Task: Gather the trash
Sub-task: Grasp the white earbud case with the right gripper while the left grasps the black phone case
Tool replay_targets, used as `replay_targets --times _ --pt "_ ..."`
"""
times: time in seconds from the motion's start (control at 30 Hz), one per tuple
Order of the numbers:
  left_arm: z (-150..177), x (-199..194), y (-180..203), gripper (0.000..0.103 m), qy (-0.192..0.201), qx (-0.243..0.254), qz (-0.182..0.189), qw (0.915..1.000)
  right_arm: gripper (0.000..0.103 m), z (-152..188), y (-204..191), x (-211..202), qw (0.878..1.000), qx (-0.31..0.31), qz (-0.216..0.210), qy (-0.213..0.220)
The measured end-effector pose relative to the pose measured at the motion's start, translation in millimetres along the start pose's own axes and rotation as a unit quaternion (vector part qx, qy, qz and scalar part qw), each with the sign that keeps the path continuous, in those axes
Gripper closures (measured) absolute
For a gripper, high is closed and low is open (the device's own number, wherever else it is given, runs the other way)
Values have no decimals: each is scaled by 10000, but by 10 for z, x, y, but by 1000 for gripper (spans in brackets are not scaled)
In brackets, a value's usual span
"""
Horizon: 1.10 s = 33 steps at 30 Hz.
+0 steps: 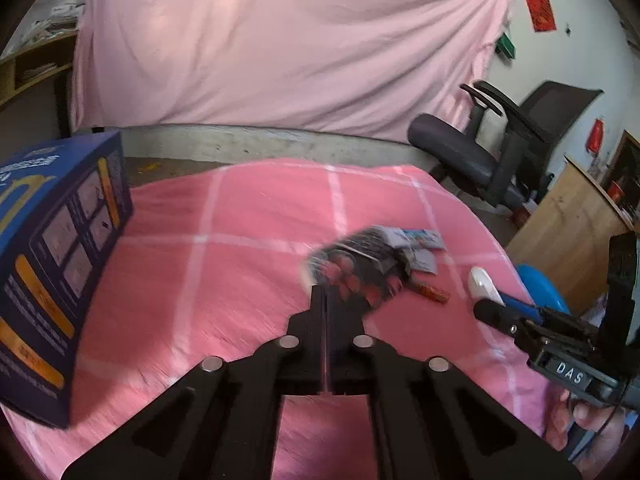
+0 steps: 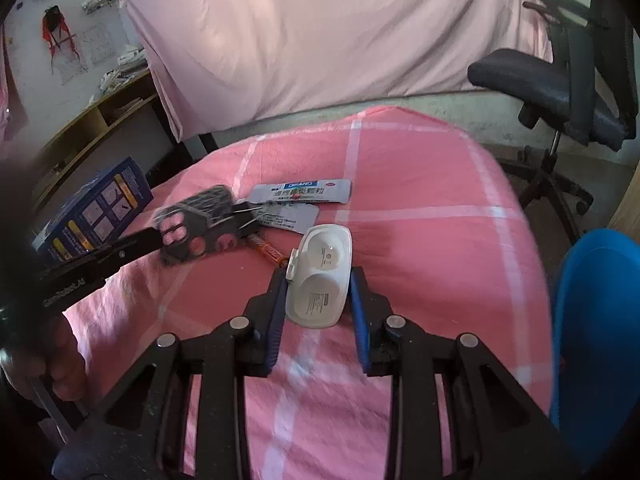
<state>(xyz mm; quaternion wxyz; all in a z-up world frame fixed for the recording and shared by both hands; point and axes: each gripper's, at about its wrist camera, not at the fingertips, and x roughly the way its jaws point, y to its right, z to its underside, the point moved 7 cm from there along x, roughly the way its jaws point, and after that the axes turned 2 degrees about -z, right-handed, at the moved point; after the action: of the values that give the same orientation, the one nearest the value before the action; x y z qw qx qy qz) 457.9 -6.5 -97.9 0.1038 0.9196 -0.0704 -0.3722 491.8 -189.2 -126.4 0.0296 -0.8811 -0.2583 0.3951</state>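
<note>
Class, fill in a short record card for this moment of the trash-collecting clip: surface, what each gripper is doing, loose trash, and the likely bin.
Surface: pink checked cloth
Left gripper: shut on a blurred black wrapper
Right gripper: open, fingers either side of the white plastic case
Loose trash: silver sachet, orange stick packet
Also on cloth: blue box
Likely bin: blue container, right edge
</note>
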Motion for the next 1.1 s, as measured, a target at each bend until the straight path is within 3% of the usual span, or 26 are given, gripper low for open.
replay_targets --times 0.13,0.27,0.33,0.37,0.4,0.47,0.67,0.9,1.1 --pt "82 -53 180 103 -13 268 179 9995 48 88 71 -145 9999 -45 101 28" --pt "105 5 199 103 -134 229 -132 9996 48 142 179 -219 9999 138 72 64" --pt "96 45 154 97 -193 263 -368 9988 48 137 219 -223 9997 244 11 64" --pt "84 58 127 86 -196 282 -427 9985 48 135 232 -218 9996 281 -8 52" --pt "70 62 103 70 -171 279 -445 9985 48 131 237 -210 9995 297 -7 45" --pt "67 63 65 51 -93 238 -389 9989 47 120 240 -176 9995 324 -8 29" --pt "-27 283 123 50 -308 667 -254 9970 47 14 240 -35 9991 391 -140 -74" --pt "-59 543 290 47 -608 1776 -380 9815 47 19 268 -2 9975 591 -369 -114" --pt "-120 710 255 43 -595 1959 -638 9767 47 25 282 -17 9969 641 -446 -99"
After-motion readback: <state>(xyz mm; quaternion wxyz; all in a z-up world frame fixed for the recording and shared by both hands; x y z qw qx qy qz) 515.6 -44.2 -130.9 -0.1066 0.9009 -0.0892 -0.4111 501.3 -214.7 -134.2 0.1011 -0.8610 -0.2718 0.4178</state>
